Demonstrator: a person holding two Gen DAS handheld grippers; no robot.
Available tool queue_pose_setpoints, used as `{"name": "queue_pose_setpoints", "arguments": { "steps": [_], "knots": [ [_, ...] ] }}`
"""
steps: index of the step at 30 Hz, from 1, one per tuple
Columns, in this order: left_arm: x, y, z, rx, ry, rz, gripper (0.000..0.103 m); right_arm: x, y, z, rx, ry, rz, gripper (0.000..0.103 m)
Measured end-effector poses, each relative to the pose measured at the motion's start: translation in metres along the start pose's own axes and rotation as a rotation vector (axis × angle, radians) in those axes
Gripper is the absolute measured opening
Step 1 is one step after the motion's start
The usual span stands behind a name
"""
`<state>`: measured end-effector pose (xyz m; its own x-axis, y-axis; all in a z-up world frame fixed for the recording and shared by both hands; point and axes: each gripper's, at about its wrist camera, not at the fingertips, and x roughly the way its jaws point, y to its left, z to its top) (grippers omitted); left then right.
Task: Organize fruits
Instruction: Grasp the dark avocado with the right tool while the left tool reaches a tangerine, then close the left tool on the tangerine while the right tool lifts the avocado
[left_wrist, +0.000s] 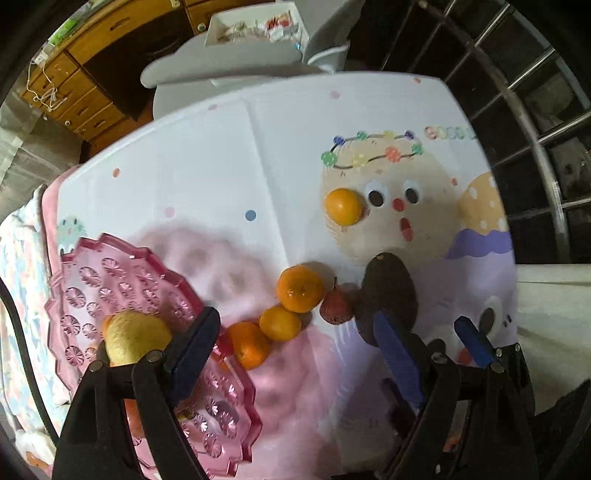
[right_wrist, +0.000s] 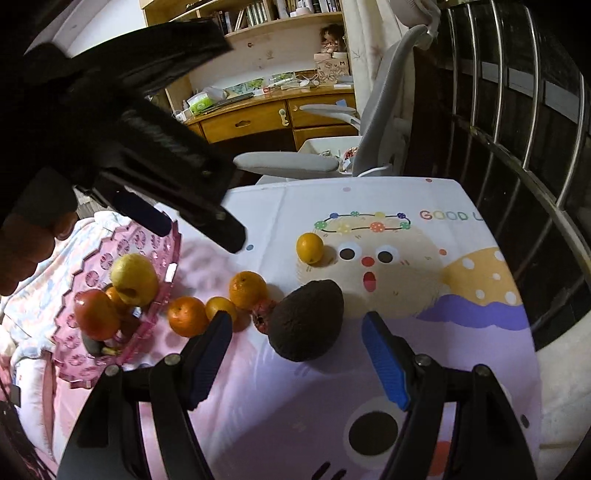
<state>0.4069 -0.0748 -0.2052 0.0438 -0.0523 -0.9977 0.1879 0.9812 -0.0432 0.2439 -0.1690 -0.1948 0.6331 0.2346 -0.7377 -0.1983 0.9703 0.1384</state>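
A pink plastic tray (left_wrist: 122, 280) (right_wrist: 92, 369) sits at the table's left and holds a yellow apple (left_wrist: 135, 338) (right_wrist: 133, 278), a red fruit (right_wrist: 95, 314) and smaller pieces. Three oranges (left_wrist: 300, 283) (right_wrist: 247, 288) lie in a row beside it, then a small red fruit (left_wrist: 335, 306) (right_wrist: 263, 315) and a dark avocado (left_wrist: 389, 291) (right_wrist: 306, 319). One more orange (left_wrist: 343, 206) (right_wrist: 310, 247) lies farther back. My left gripper (left_wrist: 295, 339) is open and empty above the tray's edge and the oranges. My right gripper (right_wrist: 297, 326) is open, its jaws either side of the avocado.
The table wears a white and pink cartoon-print cloth (left_wrist: 221, 166) (right_wrist: 461, 332). A grey chair (left_wrist: 229, 62) (right_wrist: 369, 147) stands behind it, with a wooden desk (right_wrist: 258, 118) beyond. A metal railing (left_wrist: 535, 110) (right_wrist: 517, 110) runs along the right side.
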Motion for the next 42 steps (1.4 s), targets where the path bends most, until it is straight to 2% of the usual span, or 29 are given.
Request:
{"name": "queue_pose_setpoints", "arguments": {
  "steps": [5, 13, 16, 20, 24, 30, 33, 42],
  "knots": [
    [0.031, -0.002, 0.01, -0.002, 0.053, 0.013, 0.078, 0.019, 0.004, -0.008, -0.014, 0.004, -0.022, 0.074],
    [0.058, 0.002, 0.02, -0.009, 0.087, 0.031, 0.067, 0.043, 0.001, -0.014, 0.018, 0.037, -0.032, 0.07],
    [0.067, 0.003, 0.024, -0.015, 0.098, 0.027, 0.061, 0.049, -0.001, -0.014, 0.026, 0.051, -0.05, 0.065],
    [0.073, 0.006, 0.029, -0.026, 0.103, 0.004, 0.058, 0.057, -0.001, -0.015, 0.043, 0.075, -0.03, 0.061],
    [0.081, 0.004, 0.032, -0.027, 0.108, -0.017, 0.052, 0.058, -0.001, -0.014, 0.04, 0.072, -0.029, 0.061],
    [0.085, -0.002, 0.037, -0.02, 0.089, -0.005, 0.048, 0.06, -0.003, -0.012, 0.03, 0.084, -0.026, 0.061],
    [0.082, -0.005, 0.033, -0.019, 0.073, -0.023, 0.038, 0.061, -0.004, -0.01, 0.032, 0.101, -0.02, 0.06],
    [0.074, -0.005, 0.025, -0.023, 0.055, -0.014, 0.038, 0.06, -0.006, -0.006, 0.04, 0.137, -0.022, 0.06]
  ]
}}
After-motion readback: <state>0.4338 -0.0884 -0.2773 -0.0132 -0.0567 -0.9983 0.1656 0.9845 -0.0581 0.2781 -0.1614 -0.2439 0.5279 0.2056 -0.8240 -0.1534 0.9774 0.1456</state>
